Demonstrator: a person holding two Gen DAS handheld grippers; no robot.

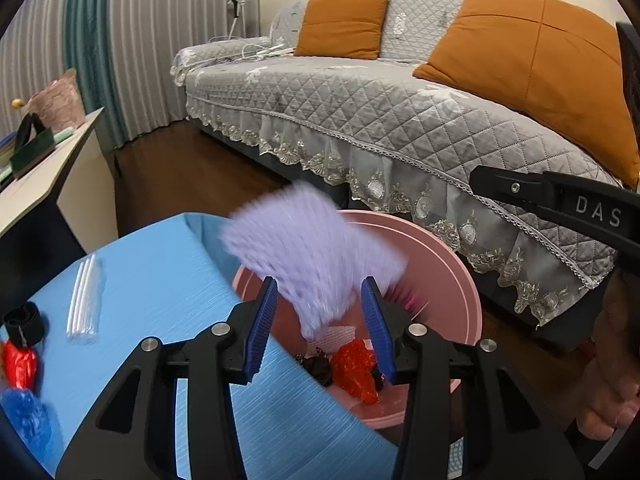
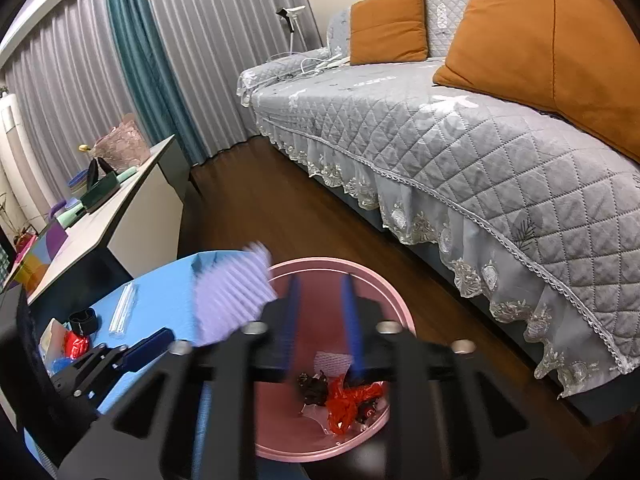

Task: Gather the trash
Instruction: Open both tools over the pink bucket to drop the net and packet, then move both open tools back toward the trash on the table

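Left tongs [image 1: 320, 320]: black frame, ribbed blue pads, spread, nothing pinched; a blurred lilac ribbed sheet [image 1: 312, 256] hangs between and above them, centre frame, over the bin. Right tongs [image 2: 322, 320]: same build, blurred, spread, empty. Pink round plastic bin [image 1: 460, 280], lower centre: holds crinkled red wrapper [image 1: 354, 368], dark scraps, white mesh. Blue striated worktop [image 1: 160, 280], lower left: clear straws [image 1: 84, 300], red and blue wrappers. Quilted grey sofa [image 1: 400, 112], upper right.

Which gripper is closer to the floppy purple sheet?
Left. The purple sheet hangs blurred just ahead of the left gripper, between its open fingers. The right gripper hovers over the pink bin, with the sheet off to its left.
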